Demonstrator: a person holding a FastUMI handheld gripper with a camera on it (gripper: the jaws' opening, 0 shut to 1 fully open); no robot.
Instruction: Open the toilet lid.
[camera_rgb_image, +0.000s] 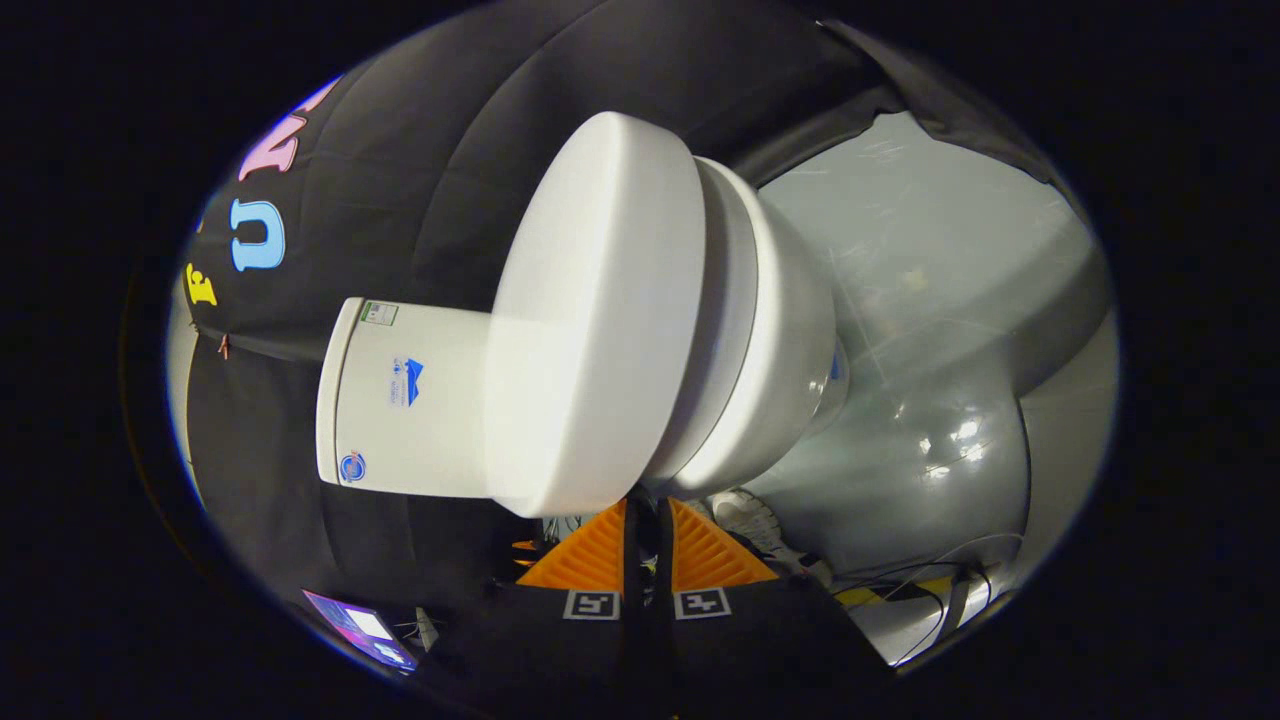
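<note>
A white toilet appears turned on its side because the view is rolled. Its lid (600, 300) lies closed flat on the seat (725, 330), with the bowl (795, 330) beneath and the tank (400, 400) behind. My gripper (646, 503) is shut, its two orange fingers (590, 555) pressed nearly together with only a thin dark slit between them. The tips sit right at the rim of the lid, close to the seam between lid and seat. I see nothing held between them.
Grey glossy floor (930, 300) spreads around the bowl. A white shoe (750, 515) and loose cables (930, 575) lie on the floor close to my fingers. A small lit screen (362, 627) sits by the black cloth wall (420, 150) behind the tank.
</note>
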